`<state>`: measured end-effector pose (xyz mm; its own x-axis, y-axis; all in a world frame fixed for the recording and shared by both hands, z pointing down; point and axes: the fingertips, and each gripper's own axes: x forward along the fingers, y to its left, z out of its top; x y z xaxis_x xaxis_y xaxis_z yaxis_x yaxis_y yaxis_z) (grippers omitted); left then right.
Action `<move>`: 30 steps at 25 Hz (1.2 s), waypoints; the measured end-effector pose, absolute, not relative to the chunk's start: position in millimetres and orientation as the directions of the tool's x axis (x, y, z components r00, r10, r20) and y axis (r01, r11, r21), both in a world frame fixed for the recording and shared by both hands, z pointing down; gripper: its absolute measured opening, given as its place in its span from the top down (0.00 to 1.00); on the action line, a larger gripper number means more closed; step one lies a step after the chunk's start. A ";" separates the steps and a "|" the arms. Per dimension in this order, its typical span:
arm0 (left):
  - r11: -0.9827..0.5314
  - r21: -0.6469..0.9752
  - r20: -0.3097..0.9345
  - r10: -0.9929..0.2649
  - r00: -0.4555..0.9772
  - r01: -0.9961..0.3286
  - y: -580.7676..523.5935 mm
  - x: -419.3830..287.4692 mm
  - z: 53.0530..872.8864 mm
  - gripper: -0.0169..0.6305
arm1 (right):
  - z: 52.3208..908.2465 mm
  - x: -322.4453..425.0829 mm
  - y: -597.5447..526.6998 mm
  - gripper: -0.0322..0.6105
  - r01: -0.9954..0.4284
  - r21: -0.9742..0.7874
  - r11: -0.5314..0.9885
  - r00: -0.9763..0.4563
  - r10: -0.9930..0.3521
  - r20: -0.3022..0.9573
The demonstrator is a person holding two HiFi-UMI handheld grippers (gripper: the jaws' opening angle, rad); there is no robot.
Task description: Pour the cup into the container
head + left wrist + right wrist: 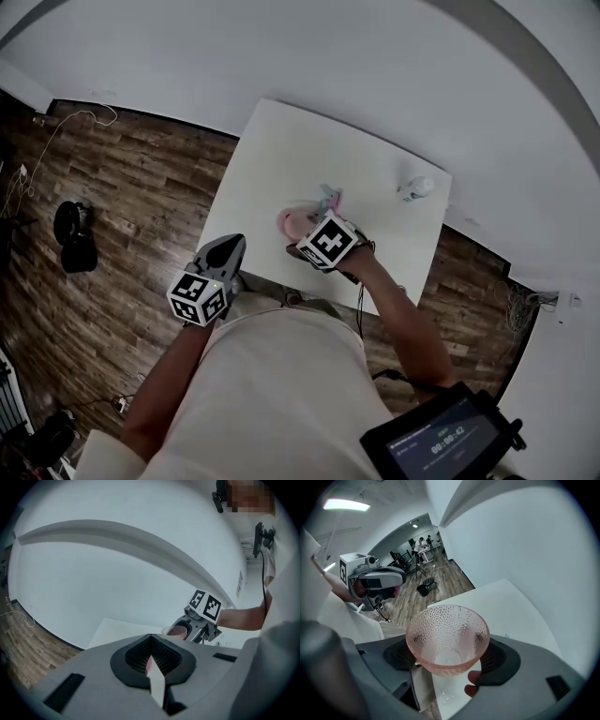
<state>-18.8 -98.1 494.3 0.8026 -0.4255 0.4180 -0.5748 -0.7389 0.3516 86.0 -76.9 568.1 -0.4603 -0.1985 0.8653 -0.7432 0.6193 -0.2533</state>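
Currently, the left gripper [150, 644] is hovering clenched and empty at the near left edge of the table [281, 150]. The right gripper [450, 659] is clamping the pink cup [447, 634] over the table centre. 1 pale container [415, 187] is standing well apart, far right. Tilting short of it is risking a spill, and over-squeezing is risking a slip.
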 end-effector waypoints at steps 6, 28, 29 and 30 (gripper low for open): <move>-0.785 0.362 0.382 -0.367 0.848 -0.503 -95.1 -4.5 487.8 0.96 | 557.7 81.6 -67.2 0.36 -0.795 -0.225 0.563 -0.459 -0.315 0.831; -0.843 0.377 0.348 -0.254 0.903 -0.383 -116.4 33.0 483.5 0.96 | 504.4 103.4 -92.2 0.36 -0.865 -0.093 0.493 -0.397 -0.561 0.727; -0.843 0.376 0.349 -0.256 0.901 -0.385 -117.4 35.5 483.3 0.96 | 503.1 104.7 -93.8 0.36 -0.863 -0.086 0.498 -0.400 -0.567 0.720; -0.842 0.375 0.353 -0.258 0.899 -0.388 -117.9 38.5 483.6 0.96 | 502.6 107.0 -95.0 0.36 -0.860 -0.082 0.503 -0.402 -0.571 0.716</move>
